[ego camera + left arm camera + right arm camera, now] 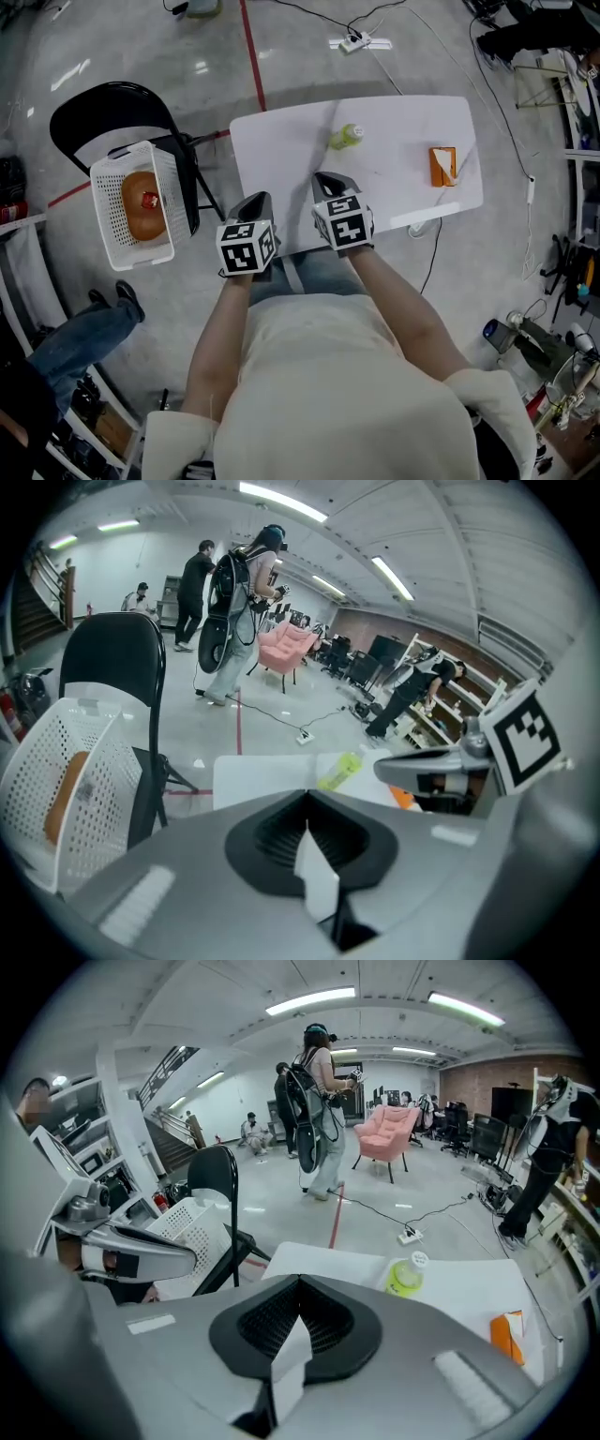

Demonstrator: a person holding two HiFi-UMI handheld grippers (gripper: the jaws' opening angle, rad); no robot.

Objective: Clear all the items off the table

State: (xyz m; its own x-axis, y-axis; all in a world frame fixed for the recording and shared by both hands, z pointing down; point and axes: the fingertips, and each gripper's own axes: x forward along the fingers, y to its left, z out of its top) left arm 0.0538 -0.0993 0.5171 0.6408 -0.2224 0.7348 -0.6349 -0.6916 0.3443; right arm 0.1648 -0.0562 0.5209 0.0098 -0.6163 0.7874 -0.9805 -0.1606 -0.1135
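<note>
Lying on its side on the white worktop [281,150], toward the far edge near the middle: one small yellow-green bottle [346,136] with a pale cap. Item not held, nothing touching it.

Second item on the same worktop: one orange carton [443,166], over to the right, near the right-hand edge and well apart from the bottle. Also not held.

Left gripper [258,200]: carried by the person at the near edge of the worktop, pointing forward and down. Its fingers [187,855] are closed together with nothing between them.

Right gripper [328,180]: just beside the left one, over the near part of the worktop and a little further in. Its fingers [422,1354] are likewise pressed together and hold nothing. Bottle and carton both lie beyond its tips.

White perforated basket [105,211]: set on the seat of a black chair [94,108] to the left of the worktop. It contains one rounded orange-brown package [143,204] with a red label; what it is, I cannot tell.

Floor: grey concrete, with a red line [251,52] running away from the worktop's far side, a white power strip [353,41] with cables beyond that, and the legs of another person [89,328] at the lower left, near the basket.
</note>
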